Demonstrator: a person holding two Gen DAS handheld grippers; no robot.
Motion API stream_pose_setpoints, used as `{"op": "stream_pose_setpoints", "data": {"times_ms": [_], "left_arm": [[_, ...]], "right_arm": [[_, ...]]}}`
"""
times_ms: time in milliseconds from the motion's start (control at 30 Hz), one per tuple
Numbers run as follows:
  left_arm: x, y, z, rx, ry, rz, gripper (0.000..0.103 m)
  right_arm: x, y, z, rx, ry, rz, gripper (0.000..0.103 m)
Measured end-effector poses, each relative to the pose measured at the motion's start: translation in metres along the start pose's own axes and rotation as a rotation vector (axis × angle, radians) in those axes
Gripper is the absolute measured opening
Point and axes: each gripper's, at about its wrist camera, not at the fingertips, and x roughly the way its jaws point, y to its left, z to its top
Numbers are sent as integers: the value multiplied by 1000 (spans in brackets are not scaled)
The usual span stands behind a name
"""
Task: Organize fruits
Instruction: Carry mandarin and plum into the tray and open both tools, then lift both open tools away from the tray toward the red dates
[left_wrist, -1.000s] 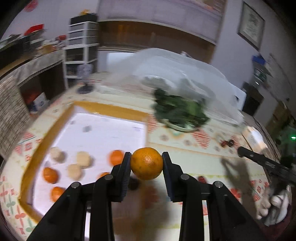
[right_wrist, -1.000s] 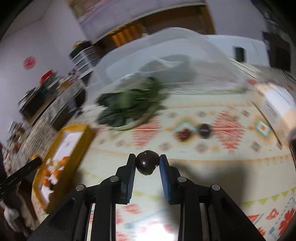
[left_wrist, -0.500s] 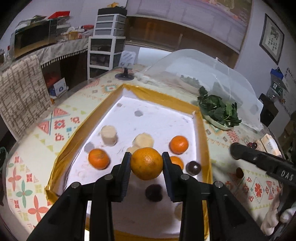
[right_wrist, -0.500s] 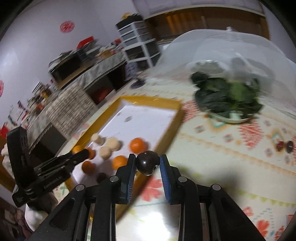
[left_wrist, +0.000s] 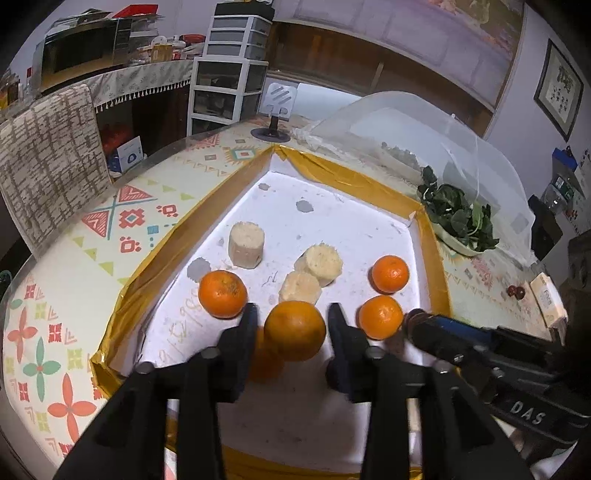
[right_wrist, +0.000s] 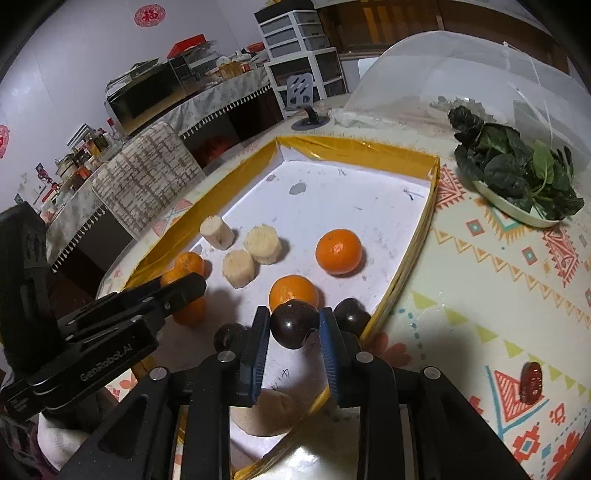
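Left wrist view: left tongs (left_wrist: 291, 326) spread slightly wider than the orange (left_wrist: 294, 329) between the pads, a gap on each side, over the white floor of the gold-rimmed tray (left_wrist: 354, 181); whether still gripped, unclear.

Right wrist view: right tongs (right_wrist: 291, 332) closed on a dark plum (right_wrist: 294, 324), just above the tray (right_wrist: 369, 147), near its right rim.

A clear dome cover (right_wrist: 461, 74) stands at the table's far side, with a plate of greens (right_wrist: 517, 177) just before it. A phone stand (left_wrist: 275, 110) sits near the table's edge. Beyond it are white drawers (left_wrist: 229, 74) and a patterned chair back (left_wrist: 48, 155).
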Motion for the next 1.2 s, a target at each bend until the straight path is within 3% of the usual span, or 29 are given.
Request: {"op": "stream_pose_setpoints", "data": {"times_ms": [67, 133, 367, 500, 733, 1200], "left_arm": [[-6, -2, 1, 0, -21, 12, 54], [-12, -5, 3, 4, -41, 16, 58], [-32, -14, 5, 21, -104, 35, 68], [-45, -22, 3, 41, -152, 69, 72], [-67, -49, -12, 93, -260, 249, 91], [-83, -106, -38, 221, -248, 209, 91]], "right_arm": [[-4, -1, 0, 3, -11, 12, 44], [-9, 1, 2, 2, -33, 15, 51], [-34, -6, 2, 25, -93, 7, 51], [-55, -14, -8, 50, -142, -37, 60], [-78, -25, -36, 70, -190, -133, 64], [-107, -64, -84, 205, -213, -168, 64]]}}
